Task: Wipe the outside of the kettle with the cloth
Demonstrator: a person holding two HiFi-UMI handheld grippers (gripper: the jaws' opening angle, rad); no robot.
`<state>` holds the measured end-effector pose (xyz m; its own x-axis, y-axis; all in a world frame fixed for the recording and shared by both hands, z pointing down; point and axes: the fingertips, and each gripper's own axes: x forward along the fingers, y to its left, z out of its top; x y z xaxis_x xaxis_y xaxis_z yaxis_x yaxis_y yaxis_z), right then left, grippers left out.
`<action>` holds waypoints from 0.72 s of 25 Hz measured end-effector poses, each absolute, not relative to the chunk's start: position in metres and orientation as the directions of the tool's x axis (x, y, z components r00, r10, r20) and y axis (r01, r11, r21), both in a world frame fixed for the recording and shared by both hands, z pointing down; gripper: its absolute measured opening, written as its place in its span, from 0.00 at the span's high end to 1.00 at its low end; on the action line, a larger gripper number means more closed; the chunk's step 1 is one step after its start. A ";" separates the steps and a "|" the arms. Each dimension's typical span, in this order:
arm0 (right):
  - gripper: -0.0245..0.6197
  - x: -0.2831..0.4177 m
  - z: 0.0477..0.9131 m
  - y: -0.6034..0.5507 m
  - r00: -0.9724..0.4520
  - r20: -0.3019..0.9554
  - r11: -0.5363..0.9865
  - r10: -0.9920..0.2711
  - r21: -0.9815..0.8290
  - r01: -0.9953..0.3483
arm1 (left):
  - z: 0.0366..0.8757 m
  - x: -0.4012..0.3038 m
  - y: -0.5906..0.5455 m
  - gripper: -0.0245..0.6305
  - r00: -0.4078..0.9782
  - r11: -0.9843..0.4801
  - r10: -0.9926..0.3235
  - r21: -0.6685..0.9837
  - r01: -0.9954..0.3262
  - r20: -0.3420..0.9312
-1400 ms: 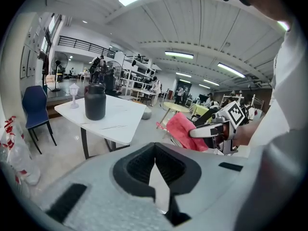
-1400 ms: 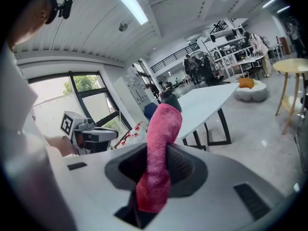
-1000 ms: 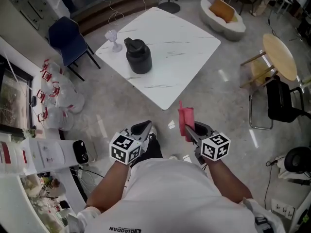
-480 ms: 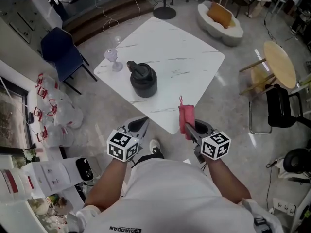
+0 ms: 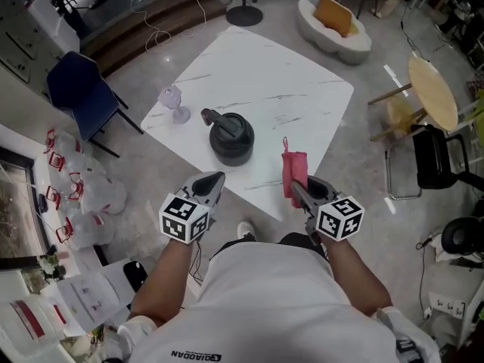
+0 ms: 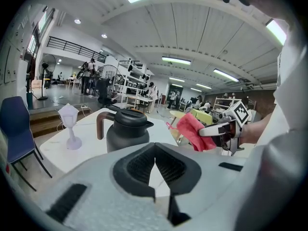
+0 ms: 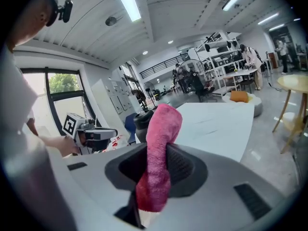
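While the black kettle stands upright on the white marble-patterned table, close to the edge nearest the person with its lid on, its handle is turned toward the left corner. A translucent stemmed glass is set near that corner, apart from the kettle. The left gripper is held in the air just short of the table's near edge, its jaws pressed together with nothing between them. The right gripper is clamped on a pink-red cloth, which is seen standing up above the jaws. The cloth is held over the near edge, to the right of the kettle and not touching it.
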<state>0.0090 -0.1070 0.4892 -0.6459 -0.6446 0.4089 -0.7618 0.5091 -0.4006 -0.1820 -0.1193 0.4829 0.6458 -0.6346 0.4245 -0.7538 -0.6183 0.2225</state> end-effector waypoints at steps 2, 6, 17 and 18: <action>0.79 0.006 0.487 -0.112 -0.638 0.413 0.501 -0.650 -0.398 -0.768 | 0.485 -0.187 -0.127 0.96 0.651 -0.619 -0.630 0.231 -0.750 0.425; 0.79 0.009 0.484 -0.124 -0.624 0.421 0.485 -0.659 -0.397 -0.780 | 0.485 -0.192 -0.142 0.96 0.659 -0.630 -0.624 0.228 -0.742 0.420; 0.79 0.005 0.474 -0.161 -0.672 0.421 0.558 -0.610 -0.375 -0.741 | 0.489 -0.258 -0.236 0.91 0.489 -0.584 -0.716 -0.043 -0.811 0.498; 0.79 0.005 0.472 -0.164 -0.675 0.421 0.562 -0.606 -0.373 -0.738 | 0.492 -0.262 -0.245 0.89 0.479 -0.589 -0.712 -0.066 -0.805 0.514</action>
<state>0.0048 -0.1645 0.4723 -0.6748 -0.6061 0.4210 -0.7379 0.5621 -0.3735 -0.2616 -0.2452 0.4920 0.4789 -0.7120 0.5135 -0.8054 -0.5891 -0.0658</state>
